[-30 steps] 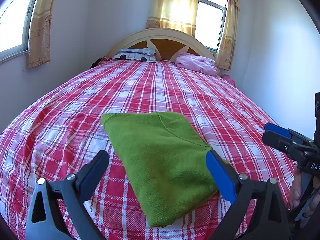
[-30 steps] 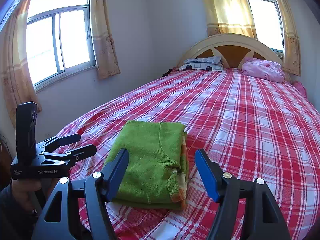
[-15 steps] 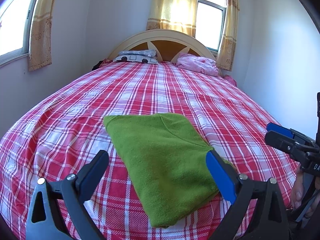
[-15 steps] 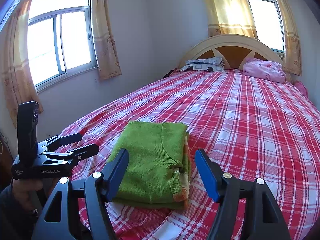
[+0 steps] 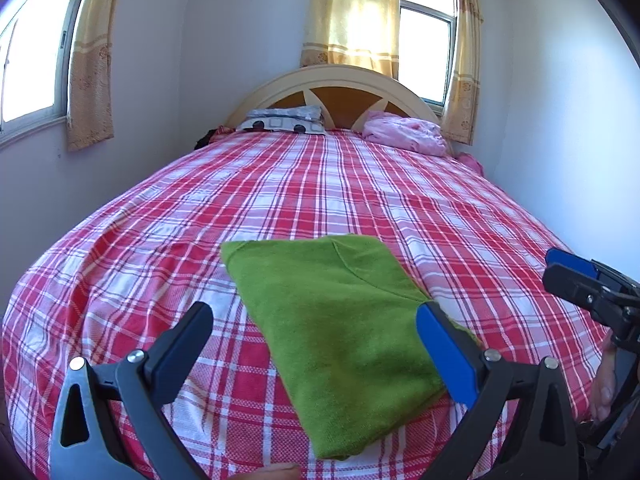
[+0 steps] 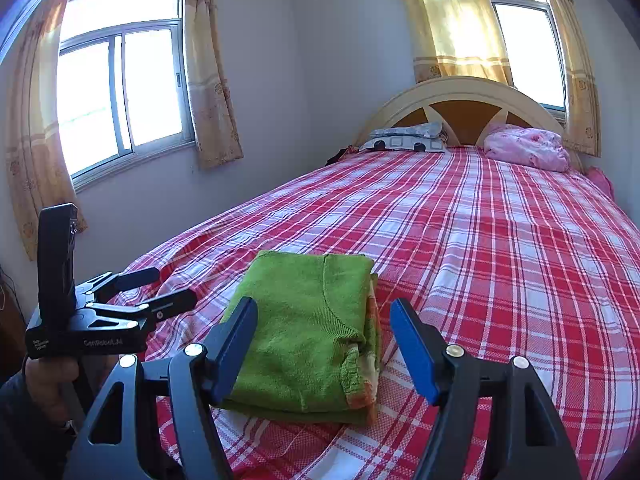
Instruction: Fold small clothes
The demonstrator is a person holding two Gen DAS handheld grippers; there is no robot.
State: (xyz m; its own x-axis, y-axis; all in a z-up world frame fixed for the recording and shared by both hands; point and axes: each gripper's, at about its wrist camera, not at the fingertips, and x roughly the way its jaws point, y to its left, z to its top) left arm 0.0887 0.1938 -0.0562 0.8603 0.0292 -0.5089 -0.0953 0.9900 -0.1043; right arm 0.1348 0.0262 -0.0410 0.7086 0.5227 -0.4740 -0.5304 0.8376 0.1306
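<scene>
Green garment (image 5: 344, 320) lies folded into a flat rectangle near the foot end of the bed (image 5: 320, 184), on the red-and-white plaid cover; an orange-trimmed edge shows along its right side in the right wrist view (image 6: 308, 332); layers stacked, top face smooth.

Left claw (image 5: 316, 332) held low over the near edge of the bed, fingers spread wide, nothing between them; the garment lies beyond and below the gap, not touched; the blue pad of one finger (image 5: 444, 356) overlaps the garment's right corner in view only.

Right claw (image 6: 324, 340) likewise spread wide, empty, hovering just short of the garment's near edge; black finger (image 6: 236, 344) on one side, blue on the other.

Each claw shows in the other's camera: the right claw at the far right of the left view (image 5: 576, 280), fingers apart; the left claw at the lower left of the right view (image 6: 140, 292), gripped by a hand (image 6: 52, 376).

At the head of the bed: cream arched headboard (image 5: 332, 84); patterned pillow (image 5: 284, 120); crumpled pink bedding (image 5: 408, 134); curtained windows behind and to the side.
</scene>
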